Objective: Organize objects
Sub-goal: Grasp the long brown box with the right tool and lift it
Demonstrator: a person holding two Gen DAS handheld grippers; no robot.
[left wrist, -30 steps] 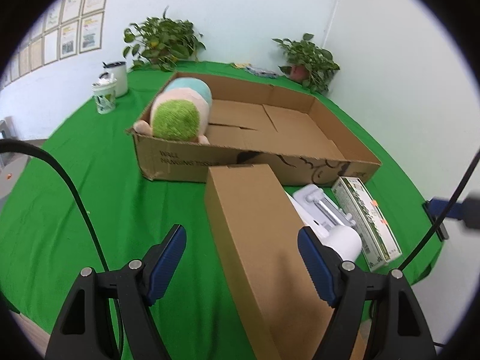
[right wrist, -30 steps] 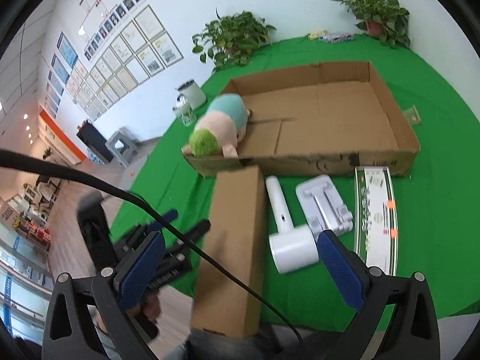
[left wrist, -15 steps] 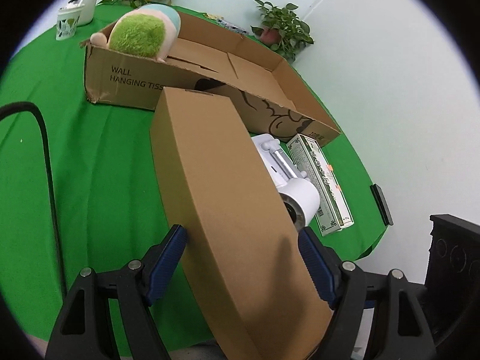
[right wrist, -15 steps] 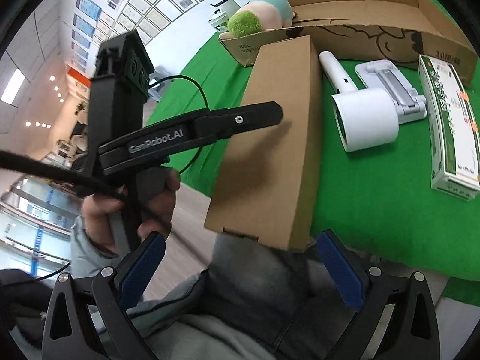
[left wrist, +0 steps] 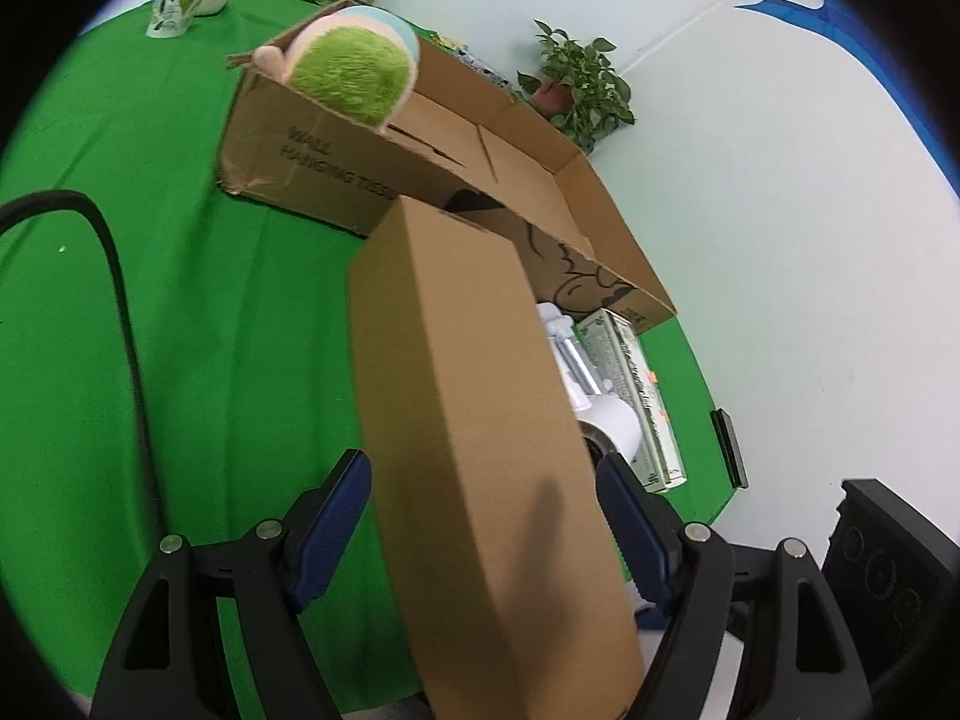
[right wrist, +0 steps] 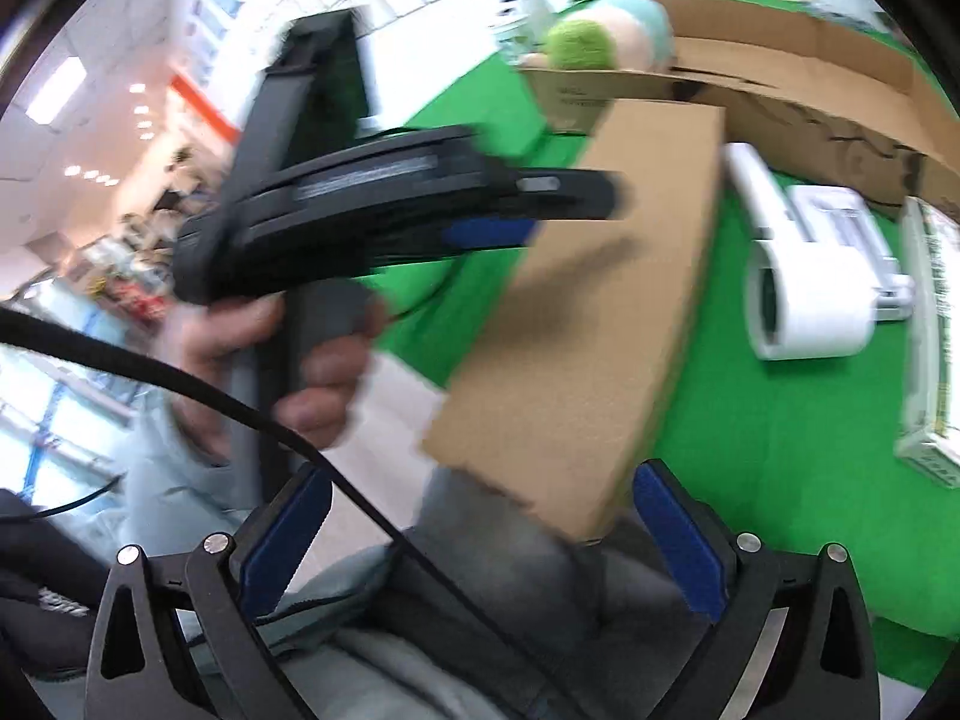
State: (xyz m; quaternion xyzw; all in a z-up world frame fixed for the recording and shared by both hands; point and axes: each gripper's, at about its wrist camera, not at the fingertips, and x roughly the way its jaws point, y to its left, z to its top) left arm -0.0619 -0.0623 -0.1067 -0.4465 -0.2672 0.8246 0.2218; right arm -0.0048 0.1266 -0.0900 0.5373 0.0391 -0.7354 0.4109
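Observation:
A long plain cardboard box [left wrist: 480,432] lies on the green table, its near end past the table's front edge. My left gripper [left wrist: 483,516] is open and straddles this box, one blue pad on each side; contact is unclear. In the right wrist view the same box [right wrist: 606,312] shows with the left gripper [right wrist: 510,210] over it. My right gripper [right wrist: 480,540] is open and empty, below the box's near end. A large open carton [left wrist: 540,192] behind holds a green and pink plush toy [left wrist: 348,78].
A white roller-shaped device [right wrist: 804,294] and a green printed flat box [left wrist: 636,396] lie right of the long box. White cups [left wrist: 180,0] and potted plants [left wrist: 582,90] stand at the table's back. A black cable [left wrist: 120,312] crosses the left.
My left gripper has moved forward along the long box, so its fingers now flank it. My right gripper has dropped lower and closer to the box's near end.

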